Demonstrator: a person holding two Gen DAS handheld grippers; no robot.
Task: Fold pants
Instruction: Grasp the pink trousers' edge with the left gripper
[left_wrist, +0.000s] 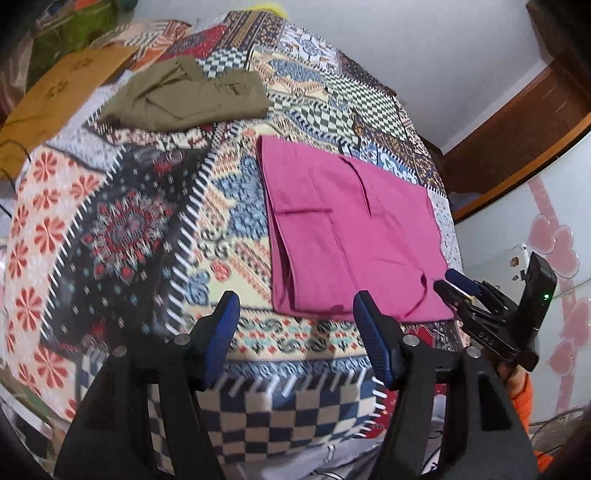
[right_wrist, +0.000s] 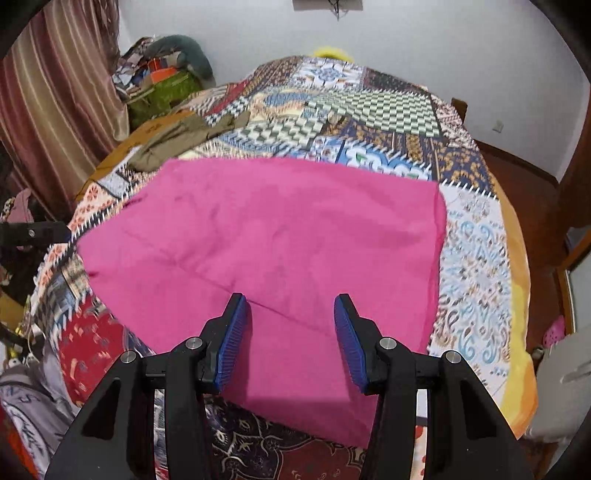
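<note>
Left wrist view: your pink pants lie folded flat, a neat rectangle on the patchwork bedspread. Olive pants sit bunched beyond. Your left gripper and right gripper gape, gripping nothing.

The right gripper hides the pink pants' four-o'clock corner (the bedspread is motion-blurred).

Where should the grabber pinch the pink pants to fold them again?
Probably at a near corner of the pink pants, coming from the bed's near side. The pants lie flat, folded into a rectangle, so only edges and corners give the fingers something to pinch. The right gripper hovers open over the near edge; the left gripper is open beside it.
</note>
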